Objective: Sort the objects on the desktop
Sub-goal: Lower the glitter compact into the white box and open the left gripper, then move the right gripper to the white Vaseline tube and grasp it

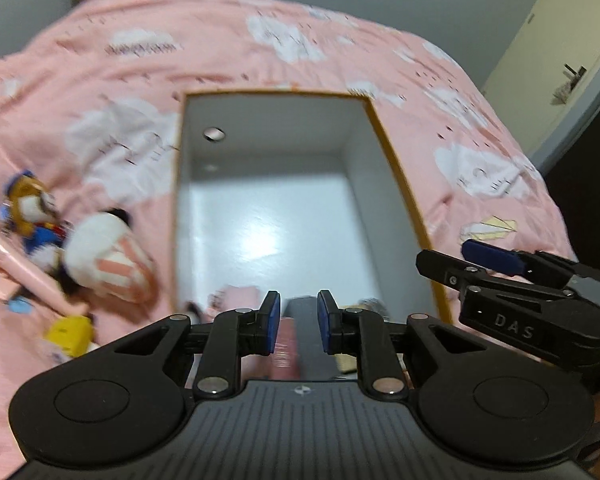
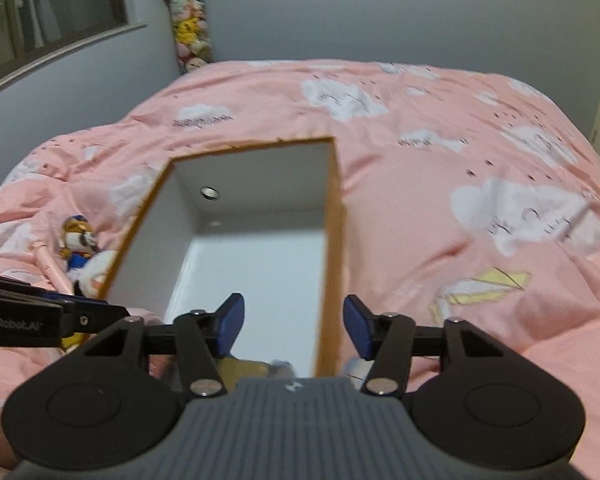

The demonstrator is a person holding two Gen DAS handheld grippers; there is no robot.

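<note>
Left gripper (image 1: 298,322): jaws narrowly apart, gripping nothing, poised over the box (image 1: 396,168) near end, where items already lie. Right gripper (image 2: 294,330): open, empty, straddling the box's right wall. Unsorted plush toys (image 1: 108,256) lie at nine o'clock on the bedspread (image 1: 340,52), likely next.

An open orange-rimmed white box (image 1: 396,184) lies on the bed, plush toys (image 1: 104,256) heaped just left.

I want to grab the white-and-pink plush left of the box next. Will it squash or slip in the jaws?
The white-and-pink plush looks soft and stuffed, so it will probably squash between the pads and weigh little. Its fuzzy cover should grip rather than slip. Leaning on the other toys, it may drag them along.
</note>
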